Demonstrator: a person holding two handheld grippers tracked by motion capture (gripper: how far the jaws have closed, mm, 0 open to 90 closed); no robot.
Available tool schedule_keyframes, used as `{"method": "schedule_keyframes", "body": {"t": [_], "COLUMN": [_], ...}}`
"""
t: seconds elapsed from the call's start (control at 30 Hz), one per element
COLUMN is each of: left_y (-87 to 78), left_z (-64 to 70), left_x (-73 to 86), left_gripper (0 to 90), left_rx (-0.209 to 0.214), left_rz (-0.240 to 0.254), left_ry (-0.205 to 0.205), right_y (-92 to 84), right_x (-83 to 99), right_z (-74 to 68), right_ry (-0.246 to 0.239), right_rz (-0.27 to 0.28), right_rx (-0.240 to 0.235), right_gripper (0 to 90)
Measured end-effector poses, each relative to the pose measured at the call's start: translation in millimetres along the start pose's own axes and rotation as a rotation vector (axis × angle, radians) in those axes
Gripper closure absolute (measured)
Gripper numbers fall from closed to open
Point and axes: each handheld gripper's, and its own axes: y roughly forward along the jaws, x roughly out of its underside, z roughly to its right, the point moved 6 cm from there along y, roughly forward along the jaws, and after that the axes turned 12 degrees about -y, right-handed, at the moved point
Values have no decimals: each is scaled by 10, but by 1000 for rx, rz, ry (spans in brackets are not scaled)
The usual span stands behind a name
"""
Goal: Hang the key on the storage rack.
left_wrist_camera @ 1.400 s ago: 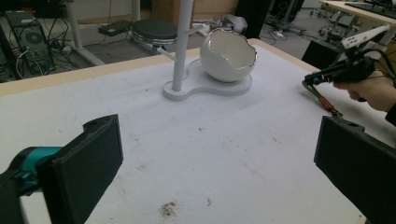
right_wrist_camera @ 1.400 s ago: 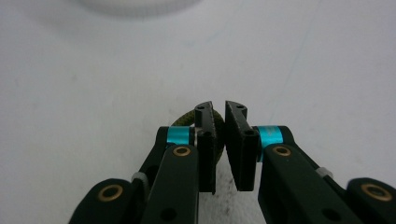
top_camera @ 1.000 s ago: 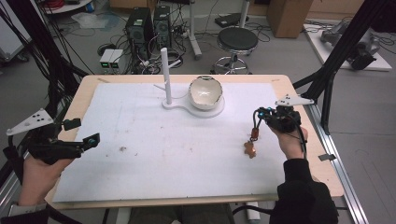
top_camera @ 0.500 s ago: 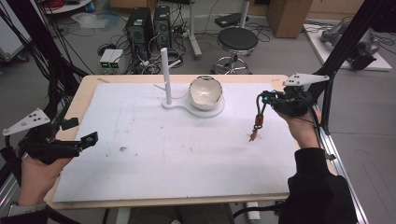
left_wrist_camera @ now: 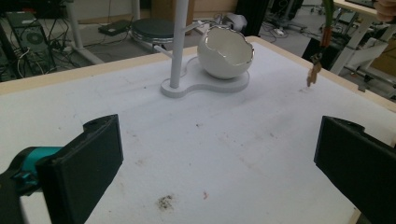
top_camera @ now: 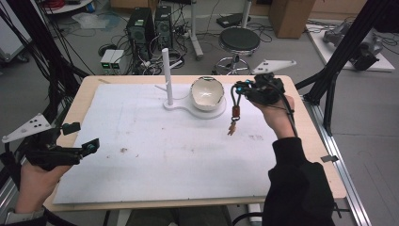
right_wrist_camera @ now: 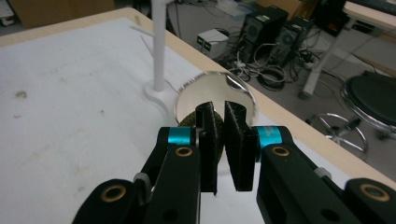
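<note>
A small keychain (top_camera: 234,113), a dark cord loop with a brown bead and charm, hangs from my right gripper (top_camera: 238,87). That gripper is shut on the top of the cord (right_wrist_camera: 188,120) and is held up just right of the white bowl (top_camera: 207,92). The charm (left_wrist_camera: 315,70) dangles just above the white mat. The bowl shares a white base with a thin upright post (top_camera: 165,70). In the right gripper view the bowl (right_wrist_camera: 205,81) lies right behind the closed gripper (right_wrist_camera: 223,140). My left gripper (top_camera: 81,136) rests open at the table's left edge, nothing between its jaws (left_wrist_camera: 219,172).
A white mat (top_camera: 179,155) covers most of the wooden table (top_camera: 310,136). Small dark specks (left_wrist_camera: 164,201) lie on the mat near the left gripper. Beyond the far edge stand a stool (top_camera: 239,41), computer towers (top_camera: 148,26) and cables.
My right gripper has risen and moved away from the person and leftward toward the bowl, lifting the keychain off the mat so it hangs free. The left gripper has stayed put.
</note>
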Motion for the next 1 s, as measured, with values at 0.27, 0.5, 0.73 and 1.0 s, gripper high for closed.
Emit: {"method": "schedule_keyframes", "body": {"t": [0.27,0.5,0.73,1.0], "left_y": [-145,-321,-409,-509], "left_z": [-29,-56,-61,-69], "left_x": [120,219,274,314], "left_gripper": [17,17,17,17], "left_rx": [-33,-65,-85,-97], "left_rz": [7,19,32,34], "left_ry": [-11,-25,-24,-31], "right_y": [445,909,1212,1590], "right_x": [-360,-666,-875,-1075], "right_z": [-214,-444,-566,-710], "right_ry": [-43,-78,-90,-111], "right_rz": [13,24,29,13], "right_rx": [-62,-110,-141,-142], "right_gripper": [843,843,843,843]}}
